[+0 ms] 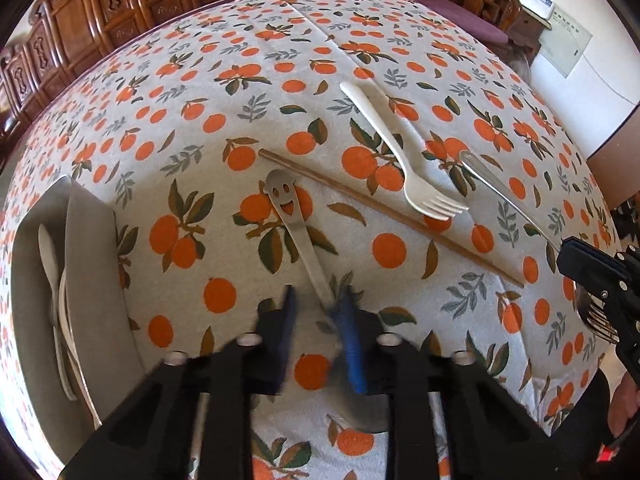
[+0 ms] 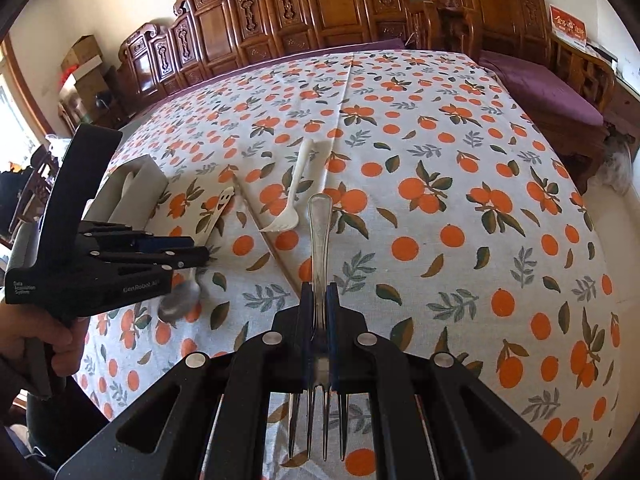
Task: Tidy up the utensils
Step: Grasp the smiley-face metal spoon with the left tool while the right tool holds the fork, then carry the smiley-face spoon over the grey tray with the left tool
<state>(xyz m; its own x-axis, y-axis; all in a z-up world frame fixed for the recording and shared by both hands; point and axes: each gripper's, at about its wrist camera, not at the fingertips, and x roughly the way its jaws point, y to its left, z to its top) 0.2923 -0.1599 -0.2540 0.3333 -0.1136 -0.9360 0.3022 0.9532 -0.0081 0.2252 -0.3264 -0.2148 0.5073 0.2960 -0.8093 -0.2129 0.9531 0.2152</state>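
Utensils lie loose on the tablecloth beside the grey organiser. Step: pickup. Left gripper pinches the smiley spoon; right gripper clamps the metal fork. Next: lift, carry to organiser.

Orange-fruit-print tablecloth, white fork, grey tray

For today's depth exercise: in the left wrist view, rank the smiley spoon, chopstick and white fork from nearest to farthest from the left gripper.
1. Smiley spoon, between the left gripper's fingers.
2. Chopstick, just beyond the spoon's handle tip.
3. White fork, beyond the chopstick, right of centre.
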